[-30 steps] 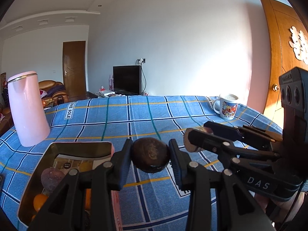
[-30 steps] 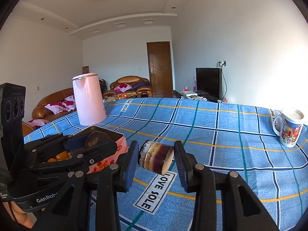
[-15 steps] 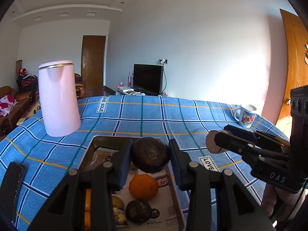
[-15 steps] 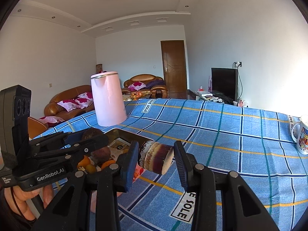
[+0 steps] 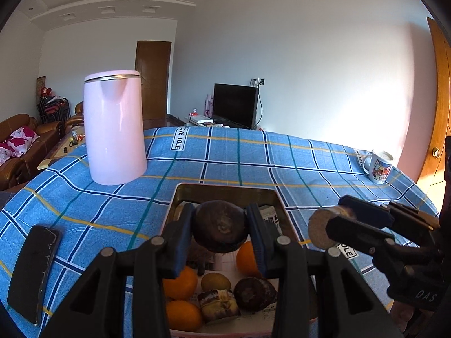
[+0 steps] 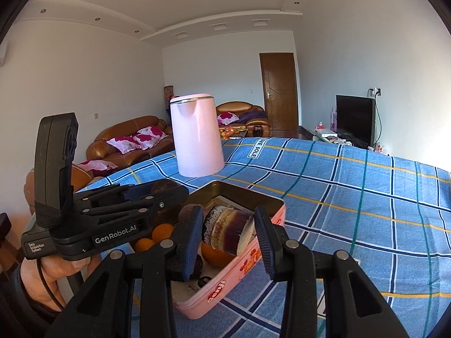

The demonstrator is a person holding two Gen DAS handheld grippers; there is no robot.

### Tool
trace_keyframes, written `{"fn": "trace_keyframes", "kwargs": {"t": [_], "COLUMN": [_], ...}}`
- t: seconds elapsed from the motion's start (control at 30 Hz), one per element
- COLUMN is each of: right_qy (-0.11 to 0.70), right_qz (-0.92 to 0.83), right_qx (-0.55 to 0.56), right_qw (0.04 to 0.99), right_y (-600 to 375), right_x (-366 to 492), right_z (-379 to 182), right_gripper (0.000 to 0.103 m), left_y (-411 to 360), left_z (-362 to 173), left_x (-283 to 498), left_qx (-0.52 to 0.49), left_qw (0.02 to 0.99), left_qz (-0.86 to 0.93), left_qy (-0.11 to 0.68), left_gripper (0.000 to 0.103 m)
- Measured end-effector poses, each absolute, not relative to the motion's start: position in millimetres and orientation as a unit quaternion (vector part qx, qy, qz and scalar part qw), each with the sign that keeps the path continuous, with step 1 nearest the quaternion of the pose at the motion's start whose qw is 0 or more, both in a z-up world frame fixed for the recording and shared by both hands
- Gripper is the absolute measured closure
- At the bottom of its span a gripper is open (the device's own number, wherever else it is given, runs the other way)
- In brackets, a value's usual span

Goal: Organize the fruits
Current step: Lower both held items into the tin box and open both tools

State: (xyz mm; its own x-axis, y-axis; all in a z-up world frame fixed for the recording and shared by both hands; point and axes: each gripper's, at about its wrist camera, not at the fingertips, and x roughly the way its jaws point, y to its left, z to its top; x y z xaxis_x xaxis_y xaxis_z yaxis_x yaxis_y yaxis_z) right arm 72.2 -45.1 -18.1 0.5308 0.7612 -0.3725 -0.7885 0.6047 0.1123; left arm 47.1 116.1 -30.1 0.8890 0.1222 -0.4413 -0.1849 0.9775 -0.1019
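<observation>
My left gripper [image 5: 220, 233] is shut on a dark round fruit [image 5: 220, 226] and holds it above the pink tin box [image 5: 222, 191]. The box holds oranges [image 5: 180, 281], a kiwi [image 5: 215, 281] and dark fruits [image 5: 255, 293]. My right gripper [image 6: 228, 235] is shut on a purple cut cane piece [image 6: 227, 232] over the box's right edge [image 6: 253, 249]. The right gripper also shows at the right of the left wrist view [image 5: 338, 225], with the cane's cut end [image 5: 321, 232] facing me. The left gripper shows in the right wrist view [image 6: 166, 191].
A pink kettle [image 5: 114, 126] stands on the blue plaid tablecloth [image 5: 253, 163] behind the box. A black phone [image 5: 33, 270] lies at the left. A printed mug [image 5: 379, 163] sits at the far right edge. Sofas [image 6: 126, 140] and a TV [image 5: 235, 104] are beyond.
Both grippers moved left with their fruit. The left one now hangs over the middle of the box and the right one has come over its right edge.
</observation>
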Motion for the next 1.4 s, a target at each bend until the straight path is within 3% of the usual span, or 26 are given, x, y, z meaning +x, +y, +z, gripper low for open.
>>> {"fn": "trace_keyframes", "kwargs": {"t": [1.13,1.23,1.4], "right_qy": [0.293,0.291,0.281], "right_qz": [0.433,0.437,0.427], "right_qx": [-0.086,-0.089,-0.079], "right_qw": [0.848,0.847,0.856], "right_y": [3,3,-4], "right_x": [81,79,77], "right_z": [-52,-51,-49], "right_gripper": [0.061,0.055,0.044], "left_y": [129,128,132], "left_z": [-58,-56,-51], "left_x": [59,58,49], "left_qx": [-0.068,-0.065,-0.070], "left_qw": [0.951,0.952,0.954], "left_qz": [0.074,0.081,0.091], "left_qy": [0.293,0.289,0.276], "left_gripper": [0.062,0.054,0.029]}}
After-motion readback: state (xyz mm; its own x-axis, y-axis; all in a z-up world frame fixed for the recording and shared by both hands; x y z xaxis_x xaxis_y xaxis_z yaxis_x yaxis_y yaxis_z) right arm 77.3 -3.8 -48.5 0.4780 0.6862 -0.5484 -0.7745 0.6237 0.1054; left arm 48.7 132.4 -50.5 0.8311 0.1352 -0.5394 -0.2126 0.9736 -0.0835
